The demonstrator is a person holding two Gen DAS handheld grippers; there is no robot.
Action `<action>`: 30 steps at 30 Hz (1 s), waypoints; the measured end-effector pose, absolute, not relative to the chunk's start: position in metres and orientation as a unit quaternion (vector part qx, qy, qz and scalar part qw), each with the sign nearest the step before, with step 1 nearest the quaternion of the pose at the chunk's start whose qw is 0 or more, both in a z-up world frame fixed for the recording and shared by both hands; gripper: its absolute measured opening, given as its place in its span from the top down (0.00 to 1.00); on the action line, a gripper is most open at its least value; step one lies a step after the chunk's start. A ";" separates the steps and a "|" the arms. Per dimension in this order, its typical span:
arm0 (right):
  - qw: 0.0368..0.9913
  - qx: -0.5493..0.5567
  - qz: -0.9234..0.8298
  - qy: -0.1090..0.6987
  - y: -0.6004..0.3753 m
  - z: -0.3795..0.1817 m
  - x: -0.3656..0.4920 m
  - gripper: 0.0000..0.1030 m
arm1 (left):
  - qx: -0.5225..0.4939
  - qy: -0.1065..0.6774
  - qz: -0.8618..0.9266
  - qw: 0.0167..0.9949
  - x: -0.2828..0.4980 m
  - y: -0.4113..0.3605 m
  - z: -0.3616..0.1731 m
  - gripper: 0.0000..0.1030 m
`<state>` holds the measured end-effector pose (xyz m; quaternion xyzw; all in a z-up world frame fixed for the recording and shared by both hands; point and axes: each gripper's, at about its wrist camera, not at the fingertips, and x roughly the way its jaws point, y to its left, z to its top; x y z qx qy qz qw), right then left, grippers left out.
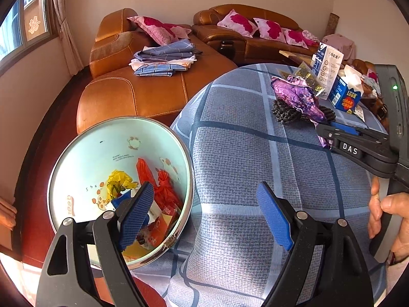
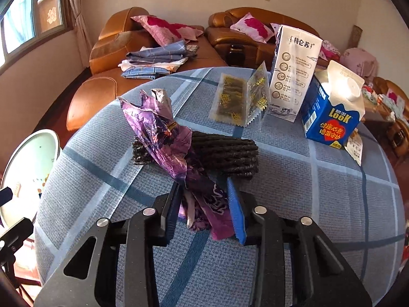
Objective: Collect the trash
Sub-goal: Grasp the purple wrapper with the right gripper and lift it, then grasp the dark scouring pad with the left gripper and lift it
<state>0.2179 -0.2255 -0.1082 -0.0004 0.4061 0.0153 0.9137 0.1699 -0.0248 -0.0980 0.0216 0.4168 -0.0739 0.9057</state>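
R gripper [image 2: 204, 209] is clamped on the purple wrapper [image 2: 163, 138], pads pressing its lower end; the wrapper's upper part leans over a black mesh roll [image 2: 230, 153] on the plaid table [image 2: 319, 204]. L gripper [image 1: 204, 220] is spread wide w/ nothing between its pads, left pad over the bin [image 1: 89, 158] rim, right pad over the cloth. Bin sits beside the table's left edge w/ yellow and red trash inside. Blue carton [image 2: 332, 117], white carton [image 2: 291, 74] and clear packets [image 2: 240, 99] stand at the table's far side.
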 end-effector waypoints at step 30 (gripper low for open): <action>0.906 0.067 -0.109 0.403 -0.377 -0.111 0.149 0.85 | 0.054 0.455 -0.130 0.879 0.300 -0.158 -0.101 0.28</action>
